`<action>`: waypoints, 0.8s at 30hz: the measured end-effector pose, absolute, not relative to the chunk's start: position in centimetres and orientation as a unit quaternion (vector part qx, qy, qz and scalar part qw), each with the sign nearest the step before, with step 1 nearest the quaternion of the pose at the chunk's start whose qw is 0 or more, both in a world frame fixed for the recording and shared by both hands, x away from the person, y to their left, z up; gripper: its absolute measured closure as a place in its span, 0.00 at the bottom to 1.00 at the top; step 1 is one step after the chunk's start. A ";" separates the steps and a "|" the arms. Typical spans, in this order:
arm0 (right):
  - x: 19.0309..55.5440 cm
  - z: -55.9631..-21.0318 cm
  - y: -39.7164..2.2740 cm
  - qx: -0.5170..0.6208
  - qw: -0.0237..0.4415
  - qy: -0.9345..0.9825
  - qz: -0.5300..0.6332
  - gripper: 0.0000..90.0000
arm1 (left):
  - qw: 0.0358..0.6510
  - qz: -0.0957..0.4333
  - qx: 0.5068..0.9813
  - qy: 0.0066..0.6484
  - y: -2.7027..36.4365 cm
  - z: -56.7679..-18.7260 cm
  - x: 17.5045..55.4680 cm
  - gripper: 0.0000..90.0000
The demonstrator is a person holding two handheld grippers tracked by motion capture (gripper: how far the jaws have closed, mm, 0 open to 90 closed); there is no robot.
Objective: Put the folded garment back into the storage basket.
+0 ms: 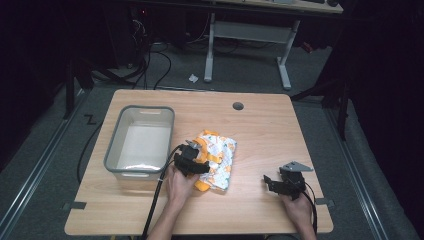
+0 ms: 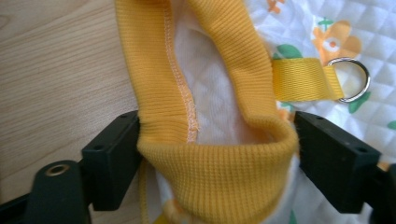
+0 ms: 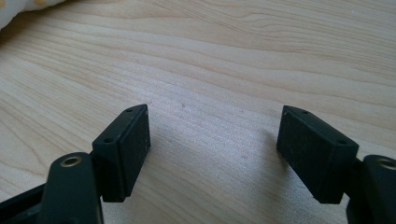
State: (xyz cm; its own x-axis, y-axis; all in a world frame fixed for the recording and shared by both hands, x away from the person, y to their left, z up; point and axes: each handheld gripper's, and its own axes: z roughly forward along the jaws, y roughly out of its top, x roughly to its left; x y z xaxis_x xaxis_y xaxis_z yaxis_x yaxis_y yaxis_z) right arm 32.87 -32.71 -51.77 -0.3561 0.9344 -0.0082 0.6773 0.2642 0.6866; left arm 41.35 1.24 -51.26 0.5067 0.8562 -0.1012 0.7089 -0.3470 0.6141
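A quilted white garment (image 1: 220,156) with an orange flower print and yellow trim lies bunched at the middle of the wooden table (image 1: 260,135). My left gripper (image 1: 192,149) reaches into its left edge. In the left gripper view the yellow ribbed cuff (image 2: 210,168) fills the gap of the left gripper (image 2: 217,135), and both pads touch it. A yellow webbing loop with a metal D-ring (image 2: 351,79) lies just beyond. My right gripper (image 1: 272,181) rests low over bare wood to the garment's right. In its own view the right gripper (image 3: 215,135) stands open with nothing between the jaws.
A grey plastic bin (image 1: 112,150) sits on the table to the left of the garment, close beside my left hand. A round cable hole (image 1: 238,106) marks the far side of the table. A desk frame and cables stand on the floor beyond.
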 end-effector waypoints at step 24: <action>32.9 -51.8 -32.7 0.526 0.213 0.766 0.302 0.29 | 0.369 0.075 0.808 0.453 1.5 -49.4 40.8 0.84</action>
State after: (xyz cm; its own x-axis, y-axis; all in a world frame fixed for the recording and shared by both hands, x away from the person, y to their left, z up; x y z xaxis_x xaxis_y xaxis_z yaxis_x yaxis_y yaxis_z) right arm 32.86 -32.71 -51.76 -0.3559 0.9345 -0.0078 0.6776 0.2638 0.6865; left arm 40.77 1.46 -49.37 0.5789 0.7873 -0.2121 0.6761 -0.3181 0.6646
